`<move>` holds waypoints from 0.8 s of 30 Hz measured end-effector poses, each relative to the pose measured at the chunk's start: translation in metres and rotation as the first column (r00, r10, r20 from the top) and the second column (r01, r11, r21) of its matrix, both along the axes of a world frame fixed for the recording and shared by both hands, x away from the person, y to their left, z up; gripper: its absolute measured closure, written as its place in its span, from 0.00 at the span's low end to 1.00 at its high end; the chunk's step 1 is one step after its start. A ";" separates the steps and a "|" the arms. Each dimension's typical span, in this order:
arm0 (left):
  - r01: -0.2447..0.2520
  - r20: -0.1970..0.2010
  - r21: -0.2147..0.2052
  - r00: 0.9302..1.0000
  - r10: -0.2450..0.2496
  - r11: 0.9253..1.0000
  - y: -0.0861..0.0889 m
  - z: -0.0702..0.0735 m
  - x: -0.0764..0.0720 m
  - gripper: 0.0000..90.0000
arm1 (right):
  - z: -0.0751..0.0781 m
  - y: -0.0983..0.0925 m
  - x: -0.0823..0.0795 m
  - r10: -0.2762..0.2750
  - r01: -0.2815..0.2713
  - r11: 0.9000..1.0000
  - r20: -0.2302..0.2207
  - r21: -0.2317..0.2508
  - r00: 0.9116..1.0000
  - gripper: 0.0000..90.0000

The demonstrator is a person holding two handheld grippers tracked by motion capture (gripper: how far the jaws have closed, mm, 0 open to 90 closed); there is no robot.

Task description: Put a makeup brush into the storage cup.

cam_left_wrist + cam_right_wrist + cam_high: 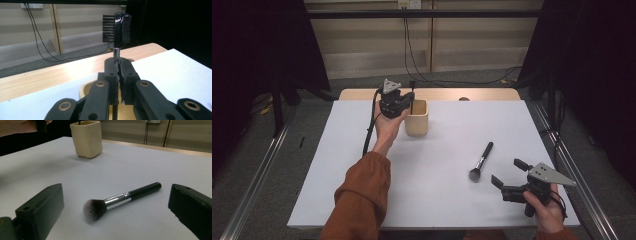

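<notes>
Nearest you in the high view, your right gripper (pixel 508 176) sits low at the near right of the white table sheet (pixel 337 165), its black jaws spread wide and holding nothing. Just ahead of it, a black-handled powder brush with a silver ferrule and a soft dark-tipped head (pixel 117 199) lies flat on the sheet, head toward you, framed between those open jaws but touched by neither. Farther off, your left gripper (pixel 119 72) is clamped shut on the thin metal stem of a small black comb-and-bristle brow brush (pixel 117 28), which stands upright with its head up, directly over the mouth of the cream, square-sided ceramic cup (pixel 416 118) at the far middle of the table. The lower end of that stem drops toward the cup, though you cannot tell from these views whether it touches the bottom. Judging by this, you are about halfway through: the brow brush is at the cup and only needs releasing, while the powder brush has yet to be picked up and carried across. Close squarely on its handle, since the round barrel could roll away.
</notes>
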State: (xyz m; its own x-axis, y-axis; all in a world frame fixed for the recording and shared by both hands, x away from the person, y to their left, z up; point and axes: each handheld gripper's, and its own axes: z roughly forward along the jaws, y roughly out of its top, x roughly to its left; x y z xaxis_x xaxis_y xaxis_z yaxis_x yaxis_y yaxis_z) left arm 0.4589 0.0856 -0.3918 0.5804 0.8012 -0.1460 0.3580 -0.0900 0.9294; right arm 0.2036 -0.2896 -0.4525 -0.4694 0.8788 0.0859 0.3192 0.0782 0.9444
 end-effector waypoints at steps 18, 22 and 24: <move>-0.016 -0.056 -0.008 0.998 0.015 1.000 0.005 -0.014 -0.002 0.95 | 0.000 0.000 0.000 -0.002 0.002 1.000 -0.002 0.002 1.000 0.00; -0.024 -0.077 -0.007 0.997 0.023 1.000 0.006 -0.017 -0.002 0.91 | 0.000 0.000 0.000 -0.001 0.001 1.000 0.000 0.002 1.000 0.00; -0.026 -0.080 -0.009 0.996 0.025 1.000 0.006 -0.017 -0.003 0.88 | 0.000 0.000 0.000 -0.001 0.001 1.000 0.000 0.001 1.000 0.00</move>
State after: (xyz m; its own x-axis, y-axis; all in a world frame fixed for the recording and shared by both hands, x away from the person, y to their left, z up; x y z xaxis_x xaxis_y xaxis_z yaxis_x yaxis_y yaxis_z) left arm 0.4560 0.0915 -0.4087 0.5458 0.8138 -0.1996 0.4334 -0.0702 0.8985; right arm 0.2035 -0.2894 -0.4524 -0.4686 0.8791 0.0872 0.3194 0.0766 0.9445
